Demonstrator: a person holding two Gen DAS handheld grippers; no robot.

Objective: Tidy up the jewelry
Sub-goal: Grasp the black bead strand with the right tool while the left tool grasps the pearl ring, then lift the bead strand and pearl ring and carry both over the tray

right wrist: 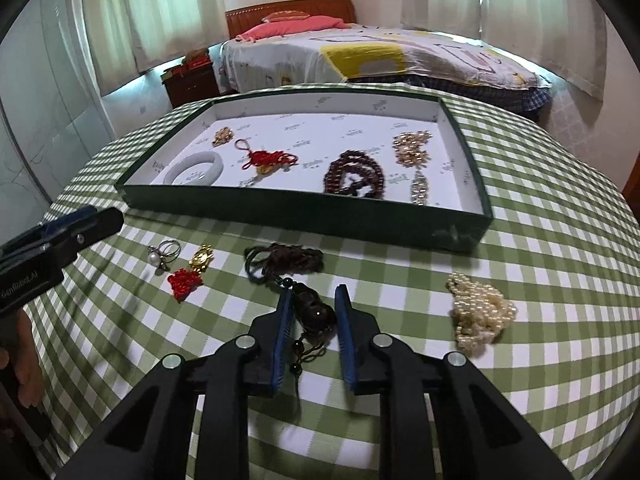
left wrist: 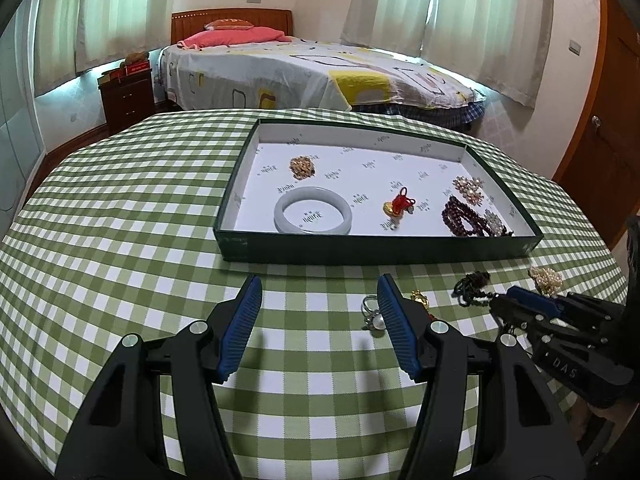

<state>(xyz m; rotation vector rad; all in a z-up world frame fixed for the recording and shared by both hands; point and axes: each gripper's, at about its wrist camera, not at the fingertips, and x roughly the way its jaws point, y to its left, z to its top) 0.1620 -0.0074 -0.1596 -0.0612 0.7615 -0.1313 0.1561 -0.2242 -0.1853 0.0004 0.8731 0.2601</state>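
Observation:
A dark green tray [left wrist: 376,254] [right wrist: 304,216] on the checked table holds a jade bangle [left wrist: 313,216], a red knot charm [left wrist: 402,204], dark red beads [right wrist: 354,174] and gold pieces. My left gripper [left wrist: 318,292] is open above the cloth, a pearl ring [left wrist: 372,312] just beside its right finger. My right gripper [right wrist: 314,300] is open, its fingers either side of a dark bead pendant [right wrist: 314,314] on a dark cord [right wrist: 286,258]; whether the pads touch it is unclear. A pearl necklace [right wrist: 480,312] lies to the right.
A small red and gold charm [right wrist: 190,276] and the pearl ring [right wrist: 164,254] lie left of the cord. The left gripper [right wrist: 60,240] shows at the right wrist view's left edge. A bed [left wrist: 312,68] stands beyond the table.

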